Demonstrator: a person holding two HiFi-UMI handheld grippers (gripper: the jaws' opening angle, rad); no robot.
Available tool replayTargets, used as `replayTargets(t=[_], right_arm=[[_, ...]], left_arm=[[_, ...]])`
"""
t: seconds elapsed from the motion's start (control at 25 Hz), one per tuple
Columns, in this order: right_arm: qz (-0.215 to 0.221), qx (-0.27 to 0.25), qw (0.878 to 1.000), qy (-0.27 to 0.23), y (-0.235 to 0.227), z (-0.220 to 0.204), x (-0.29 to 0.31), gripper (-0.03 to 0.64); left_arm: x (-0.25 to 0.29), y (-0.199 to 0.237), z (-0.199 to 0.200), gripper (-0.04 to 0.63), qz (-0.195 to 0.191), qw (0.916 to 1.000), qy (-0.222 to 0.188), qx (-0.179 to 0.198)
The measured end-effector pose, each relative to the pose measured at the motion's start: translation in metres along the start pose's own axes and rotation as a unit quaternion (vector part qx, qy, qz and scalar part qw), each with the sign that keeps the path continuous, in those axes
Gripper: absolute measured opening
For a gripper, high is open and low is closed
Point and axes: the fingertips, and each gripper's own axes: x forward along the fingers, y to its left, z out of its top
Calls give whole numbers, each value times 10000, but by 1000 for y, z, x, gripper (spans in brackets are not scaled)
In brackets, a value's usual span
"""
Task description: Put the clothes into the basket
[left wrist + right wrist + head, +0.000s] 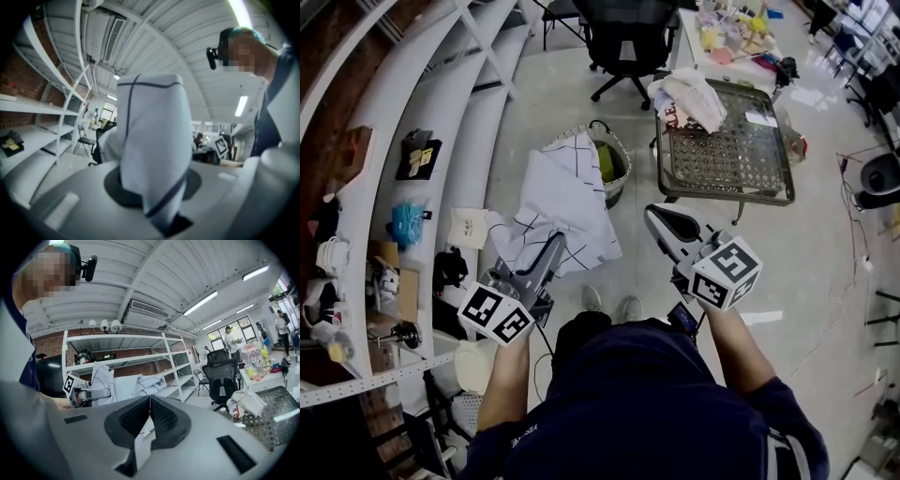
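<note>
Between the jaws of the left hand-held gripper [551,253] a white, dark-lined garment [567,202] is clamped, hanging spread. Right of it the right hand-held gripper [654,217] is clenched shut, clear of the cloth. Beyond the garment stands the basket [623,178].

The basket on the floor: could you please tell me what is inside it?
A green item shows inside the basket. The white lined garment hanging in front covers its left part, so the rest of the inside cannot be seen.

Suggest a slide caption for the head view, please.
Left hand-held gripper holds a white, dark-lined garment near the basket; right hand-held gripper is shut.
</note>
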Motion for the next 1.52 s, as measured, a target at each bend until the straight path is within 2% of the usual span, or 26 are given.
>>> replayTargets(t=[0.28, 0.48, 0.8, 1.08, 1.52], right_arm=[[23, -47, 10000, 39, -15, 6, 18, 8], [-28, -60, 9999, 142, -32, 8, 46, 8], [-223, 63, 9994, 256, -79, 5, 118, 8], [-349, 191, 9981, 462, -126, 20, 211, 8], [-643, 332, 9953, 646, -176, 34, 306, 8]], left_arm=[[13, 22, 6, 95, 47, 9999, -98, -13], [30, 55, 8, 94, 2, 9999, -106, -112], [74, 136, 13, 94, -188, 9997, -26, -166], [121, 235, 36, 94, -278, 9990, 103, -322], [163, 338, 45, 94, -418, 9971, 283, -569]])
